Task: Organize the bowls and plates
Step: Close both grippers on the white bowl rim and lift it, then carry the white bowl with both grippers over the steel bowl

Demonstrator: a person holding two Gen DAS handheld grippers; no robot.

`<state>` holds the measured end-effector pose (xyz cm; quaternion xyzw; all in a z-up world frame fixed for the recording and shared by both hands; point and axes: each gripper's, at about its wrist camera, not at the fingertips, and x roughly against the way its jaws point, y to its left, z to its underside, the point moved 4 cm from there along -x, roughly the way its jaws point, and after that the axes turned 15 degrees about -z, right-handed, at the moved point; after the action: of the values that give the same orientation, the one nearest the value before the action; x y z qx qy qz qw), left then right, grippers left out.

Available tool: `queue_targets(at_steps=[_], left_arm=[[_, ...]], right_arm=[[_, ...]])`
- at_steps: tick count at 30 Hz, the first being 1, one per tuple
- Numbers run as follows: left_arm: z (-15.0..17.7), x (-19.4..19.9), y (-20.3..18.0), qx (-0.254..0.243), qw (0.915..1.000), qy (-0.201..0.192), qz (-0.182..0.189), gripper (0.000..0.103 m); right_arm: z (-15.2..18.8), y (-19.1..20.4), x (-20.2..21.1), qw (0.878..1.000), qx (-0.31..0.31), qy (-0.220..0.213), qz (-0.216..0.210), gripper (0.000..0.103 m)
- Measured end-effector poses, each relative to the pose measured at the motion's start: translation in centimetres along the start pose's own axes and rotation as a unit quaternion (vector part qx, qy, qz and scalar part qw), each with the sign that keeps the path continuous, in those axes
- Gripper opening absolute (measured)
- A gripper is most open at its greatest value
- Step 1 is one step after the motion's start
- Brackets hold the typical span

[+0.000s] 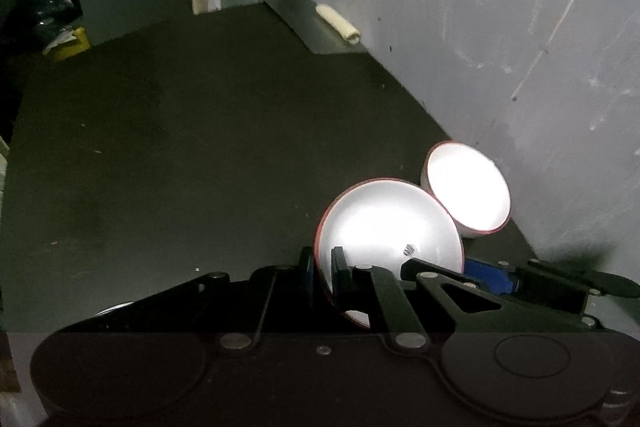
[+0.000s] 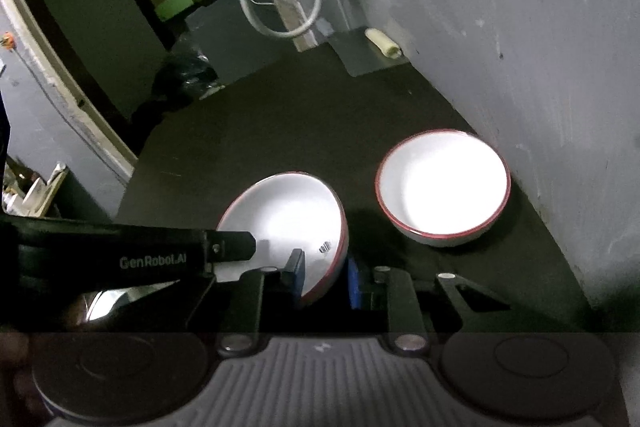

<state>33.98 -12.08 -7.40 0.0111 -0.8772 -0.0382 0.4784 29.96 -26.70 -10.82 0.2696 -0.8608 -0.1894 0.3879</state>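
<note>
- Left gripper point(image 1: 322, 267): clamped on the rim of a tilted white bowl with a red edge, the held bowl point(image 1: 390, 227). One finger sits inside the wall, the other outside.
- Right gripper point(image 2: 324, 275): straddles the same bowl's point(image 2: 288, 215) opposite rim, a blue pad on each side. Cannot tell whether it is pinching or only loose around the rim.
- Held bowl is tipped steeply, apparently lifted off the dark tabletop point(image 1: 180, 147), directly ahead of both grippers.
- Second bowl point(image 2: 442, 187), same pattern, stands upright on the table, ahead and to the right of the right gripper, close to the grey wall point(image 2: 520, 47). It is just beside the held one, not touching in the right wrist view.
- Progress, judged: early to mid. Nothing nested yet; the likely remaining step is stacking the two bowls.
- A shiny rim point(image 2: 108, 301) shows low left, possibly a plate; too hidden to say.
</note>
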Motion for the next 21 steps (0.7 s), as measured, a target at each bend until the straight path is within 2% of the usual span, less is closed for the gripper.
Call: queue_targets(at_steps=[11,21], left_arm=[[1.4,6.7,1.5,0.039,0.9981,-0.045,-0.015,0.008],[5.1,12.3,4.1,0.073,0.9938,-0.082,-0.014,0.008]], right_arm=[[-0.2,3.7,3.8,0.998,0.041,-0.018,-0.040,0.025],[1.9,8.8,6.9,0.994,0.094,-0.017,-0.060,0.025]])
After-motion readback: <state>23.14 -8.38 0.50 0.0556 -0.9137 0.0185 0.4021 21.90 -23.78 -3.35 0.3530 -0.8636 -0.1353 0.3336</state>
